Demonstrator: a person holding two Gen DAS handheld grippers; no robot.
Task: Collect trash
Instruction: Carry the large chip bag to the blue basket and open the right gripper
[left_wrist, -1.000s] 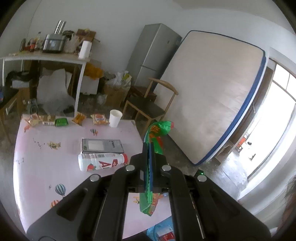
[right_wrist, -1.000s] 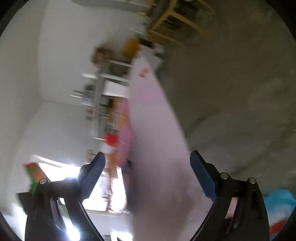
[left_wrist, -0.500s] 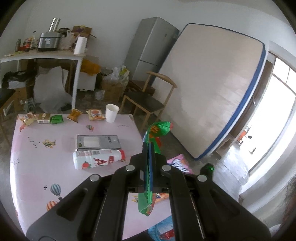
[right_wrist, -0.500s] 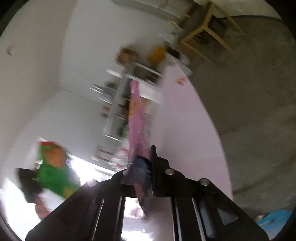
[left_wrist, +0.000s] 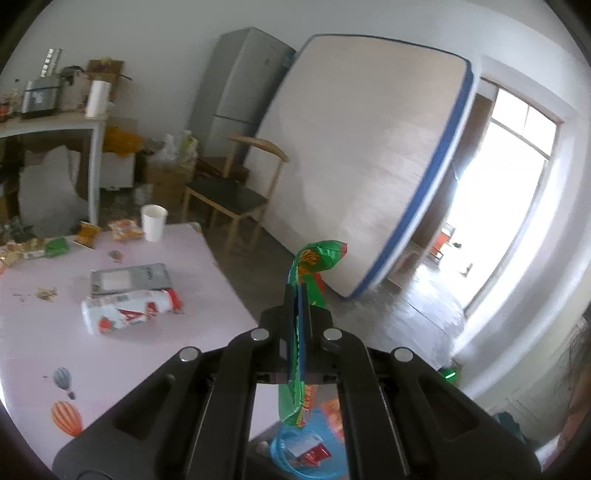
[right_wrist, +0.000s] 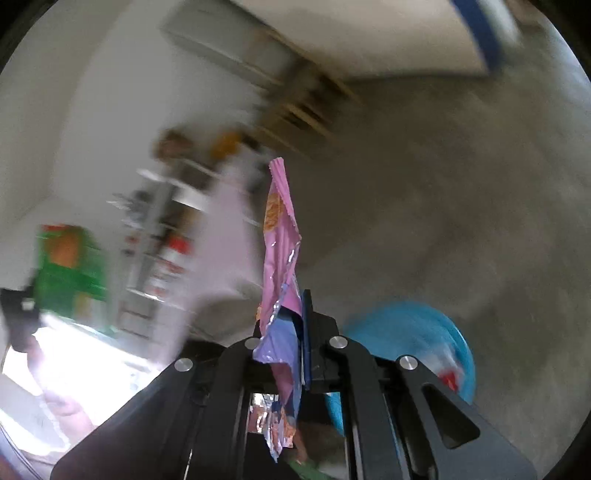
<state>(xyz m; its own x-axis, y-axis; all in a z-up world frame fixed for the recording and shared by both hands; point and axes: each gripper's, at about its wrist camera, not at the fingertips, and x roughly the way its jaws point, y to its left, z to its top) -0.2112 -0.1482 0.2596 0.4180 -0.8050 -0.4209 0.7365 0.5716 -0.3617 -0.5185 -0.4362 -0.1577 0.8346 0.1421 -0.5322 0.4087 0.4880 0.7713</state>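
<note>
Left gripper pinching green snack wrapper upright beyond pink table edge, above blue bin. Right gripper clamping pink wrapper, bin just beside; surroundings blurring.

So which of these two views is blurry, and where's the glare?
Right wrist view: heavy motion blur across the room, only the pink wrapper in the right gripper sharp. Left wrist view: mostly crisp, window blown out white, fisheye bending the edges.
</note>
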